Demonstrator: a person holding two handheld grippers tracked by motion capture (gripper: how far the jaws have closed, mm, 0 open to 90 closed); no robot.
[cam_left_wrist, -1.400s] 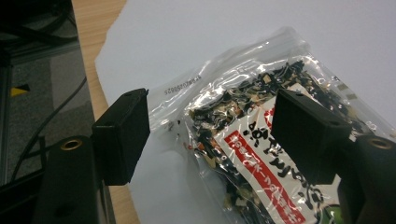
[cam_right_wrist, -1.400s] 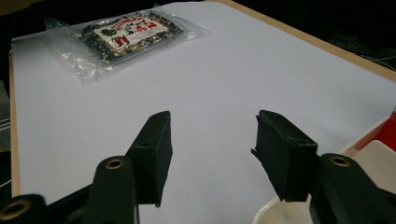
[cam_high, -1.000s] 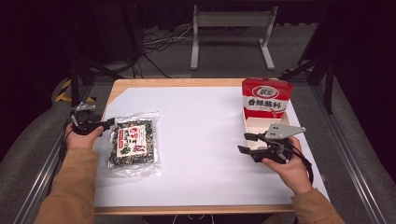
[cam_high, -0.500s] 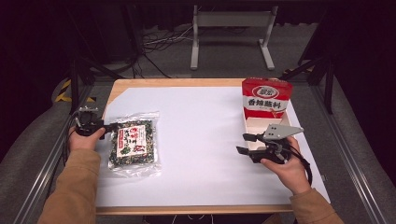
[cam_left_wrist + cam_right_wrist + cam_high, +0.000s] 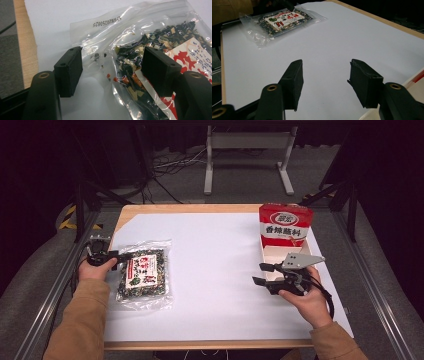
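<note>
**Left tool straddles the corner of the snack bag**

High view puts my left tool (image 5: pixel 120 254) at the left edge of the counter (image 5: pixel 215 250), its tips at the far-left corner of the clear plastic bag of dark dried mix with a red-and-white label (image 5: pixel 145 277). That bag lies flat on the white sheet covering the counter, on the left side, near my left hand (image 5: pixel 92 269).

From the left gripper view, the left tool's jaws stand apart with the bag's clear sealed corner (image 5: pixel 120 50) between them. They have just been closing a little, yet I see no pad pressing on the plastic.

My right tool (image 5: pixel 261 274) rests on the right side, well apart from the bag, jaws wide with only bare white sheet between them in the right gripper view. Just beyond it stands an open red-and-white cardboard box with printed characters (image 5: pixel 285 227), its flat tray part stretching toward my right hand (image 5: pixel 307 300).
</note>
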